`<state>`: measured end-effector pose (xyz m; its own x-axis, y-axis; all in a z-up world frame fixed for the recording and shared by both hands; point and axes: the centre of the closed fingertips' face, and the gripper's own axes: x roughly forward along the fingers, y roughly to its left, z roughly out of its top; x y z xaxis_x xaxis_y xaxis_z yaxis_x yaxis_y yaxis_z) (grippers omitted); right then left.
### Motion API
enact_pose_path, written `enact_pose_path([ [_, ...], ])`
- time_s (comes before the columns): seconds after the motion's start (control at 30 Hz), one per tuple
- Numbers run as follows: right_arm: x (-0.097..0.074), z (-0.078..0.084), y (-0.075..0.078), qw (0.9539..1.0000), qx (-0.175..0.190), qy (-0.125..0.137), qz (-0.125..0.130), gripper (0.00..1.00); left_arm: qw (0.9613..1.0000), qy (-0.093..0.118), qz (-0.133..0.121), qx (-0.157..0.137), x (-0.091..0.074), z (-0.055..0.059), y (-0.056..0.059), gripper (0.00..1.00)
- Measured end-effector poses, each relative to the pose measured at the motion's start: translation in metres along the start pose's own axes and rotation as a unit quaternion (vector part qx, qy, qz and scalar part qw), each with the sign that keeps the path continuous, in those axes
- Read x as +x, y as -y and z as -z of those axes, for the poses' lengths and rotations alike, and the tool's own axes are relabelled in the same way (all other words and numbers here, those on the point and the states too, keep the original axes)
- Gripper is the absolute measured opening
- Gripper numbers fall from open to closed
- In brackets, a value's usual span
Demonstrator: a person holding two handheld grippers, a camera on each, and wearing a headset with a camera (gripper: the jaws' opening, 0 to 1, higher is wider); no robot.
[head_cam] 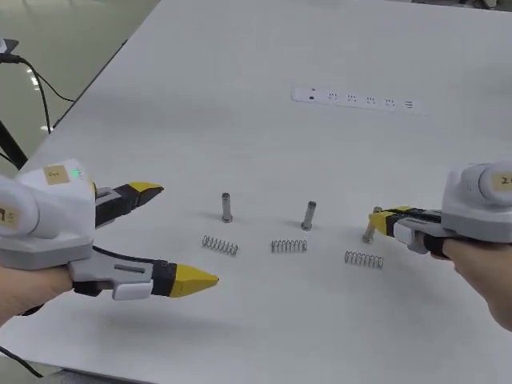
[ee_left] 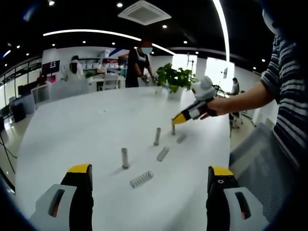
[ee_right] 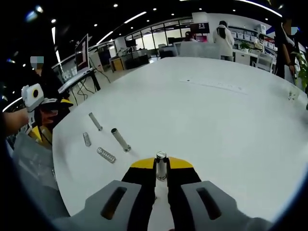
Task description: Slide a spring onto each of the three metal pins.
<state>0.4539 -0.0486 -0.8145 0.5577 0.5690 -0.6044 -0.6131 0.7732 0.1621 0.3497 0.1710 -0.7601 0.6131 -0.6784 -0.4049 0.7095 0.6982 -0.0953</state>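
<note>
Three short metal pins stand in a row on the white table: left pin (head_cam: 226, 206), middle pin (head_cam: 309, 215), right pin (head_cam: 370, 232). A spring lies in front of each: left spring (head_cam: 220, 245), middle spring (head_cam: 289, 246), right spring (head_cam: 363, 258). My right gripper (head_cam: 378, 217) is shut on the right pin (ee_right: 160, 158), whose top stands between the yellow tips of the right gripper (ee_right: 161, 167). My left gripper (head_cam: 172, 234) is wide open, holds nothing, and hovers left of the row. In the left gripper view, the left gripper (ee_left: 149, 172) faces the left pin (ee_left: 125, 158) and left spring (ee_left: 141, 179).
A white power strip (head_cam: 352, 99) lies flat at the back of the table. The table's left edge (head_cam: 88, 88) runs diagonally, with cables beyond it. People, desks and a potted plant (ee_left: 175, 77) stand far behind the table.
</note>
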Motion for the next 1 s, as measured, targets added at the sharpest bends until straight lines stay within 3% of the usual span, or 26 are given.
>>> enact_pose_path([
  [0.5, -0.011, 0.007, -0.007, 0.9995, -0.032, -0.002, -0.003, 0.06, 1.0, 0.002, 0.003, -0.002, -0.001, -0.001, 0.003, 0.96],
  [1.0, -0.011, 0.009, -0.008, 0.999, -0.044, -0.005, -0.003, 0.06, 1.0, 0.0, 0.006, -0.002, -0.002, -0.001, 0.005, 0.96],
])
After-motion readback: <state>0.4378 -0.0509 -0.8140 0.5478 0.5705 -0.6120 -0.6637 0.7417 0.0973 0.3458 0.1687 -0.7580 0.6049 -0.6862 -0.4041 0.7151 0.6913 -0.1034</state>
